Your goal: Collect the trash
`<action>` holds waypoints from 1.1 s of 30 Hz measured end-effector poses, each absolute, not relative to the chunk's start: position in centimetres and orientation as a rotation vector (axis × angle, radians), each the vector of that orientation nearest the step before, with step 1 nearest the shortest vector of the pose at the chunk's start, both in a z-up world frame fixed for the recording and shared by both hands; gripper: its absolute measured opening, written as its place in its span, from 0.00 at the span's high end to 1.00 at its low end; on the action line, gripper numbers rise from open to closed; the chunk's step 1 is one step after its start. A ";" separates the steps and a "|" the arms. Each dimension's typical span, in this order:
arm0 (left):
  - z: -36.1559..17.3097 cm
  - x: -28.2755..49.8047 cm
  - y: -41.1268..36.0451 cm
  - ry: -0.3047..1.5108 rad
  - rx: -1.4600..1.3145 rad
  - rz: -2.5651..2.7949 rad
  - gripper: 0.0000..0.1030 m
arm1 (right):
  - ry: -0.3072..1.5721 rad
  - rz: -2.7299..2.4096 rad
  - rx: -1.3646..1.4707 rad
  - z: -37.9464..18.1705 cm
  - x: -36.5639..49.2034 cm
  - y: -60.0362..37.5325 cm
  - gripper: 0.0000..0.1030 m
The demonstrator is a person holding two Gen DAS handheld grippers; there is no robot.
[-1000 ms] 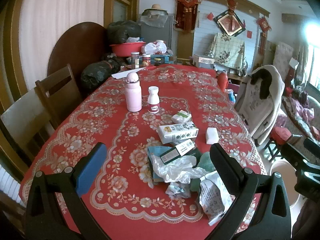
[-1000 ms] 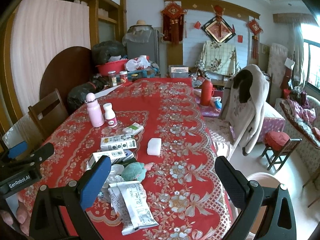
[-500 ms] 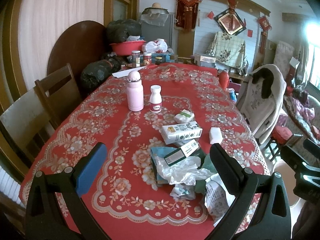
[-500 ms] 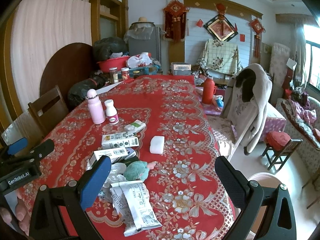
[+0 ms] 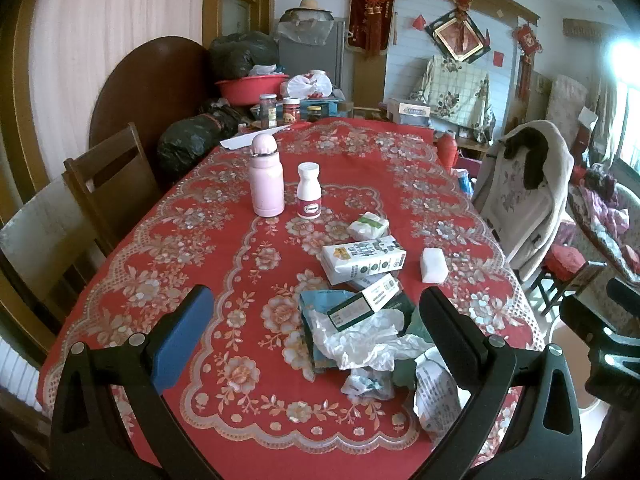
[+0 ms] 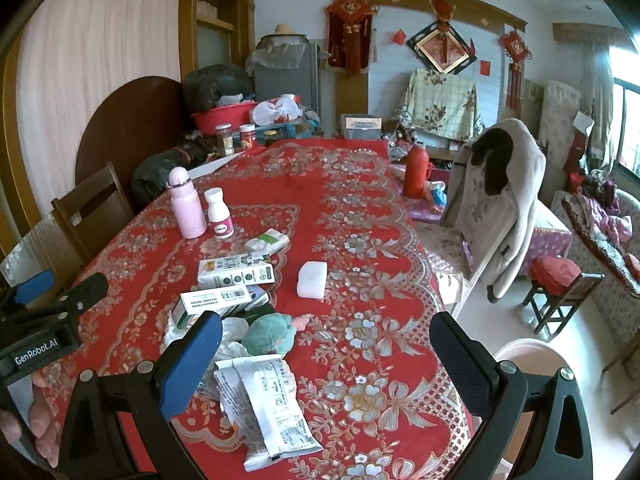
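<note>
A pile of trash lies on the near part of the red tablecloth [image 5: 200, 248]: crumpled white plastic [image 5: 360, 340], a green-and-white carton [image 5: 364, 299], a white milk carton [image 5: 362, 259] and a printed white wrapper [image 6: 268, 400]. A teal crumpled wad [image 6: 266, 334] lies beside the wrapper. My left gripper [image 5: 316, 332] is open and empty, hovering just short of the pile. My right gripper [image 6: 326, 356] is open and empty, above the table's near right part, with the wrapper at its left finger.
A pink flask [image 5: 266, 178] and a white pill bottle [image 5: 309, 196] stand further back. A white tissue pack [image 6: 312, 279] lies to the right. Wooden chairs [image 5: 108, 176] line the left side, a coat-draped chair [image 6: 496, 200] the right. A pale bin [image 6: 528, 360] stands on the floor.
Both views have drifted slightly, with the table contents shifting a little in frame. Both grippers stay open and nothing has been picked up.
</note>
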State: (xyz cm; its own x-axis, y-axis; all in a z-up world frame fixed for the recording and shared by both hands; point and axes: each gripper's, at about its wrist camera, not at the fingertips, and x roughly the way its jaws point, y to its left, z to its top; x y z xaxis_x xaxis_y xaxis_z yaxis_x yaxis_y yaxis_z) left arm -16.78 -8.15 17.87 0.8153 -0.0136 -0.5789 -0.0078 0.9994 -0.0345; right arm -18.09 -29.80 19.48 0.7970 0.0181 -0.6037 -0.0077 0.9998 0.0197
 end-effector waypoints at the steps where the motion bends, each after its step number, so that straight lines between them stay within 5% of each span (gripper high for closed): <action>1: 17.8 -16.8 -8.1 0.618 -0.038 -0.003 0.01 | 0.652 0.016 0.019 19.4 -18.0 -29.8 0.00; 33: 14.3 -12.2 -7.3 0.779 0.003 -0.077 0.01 | 0.916 0.216 -0.077 11.1 -15.5 -27.0 0.00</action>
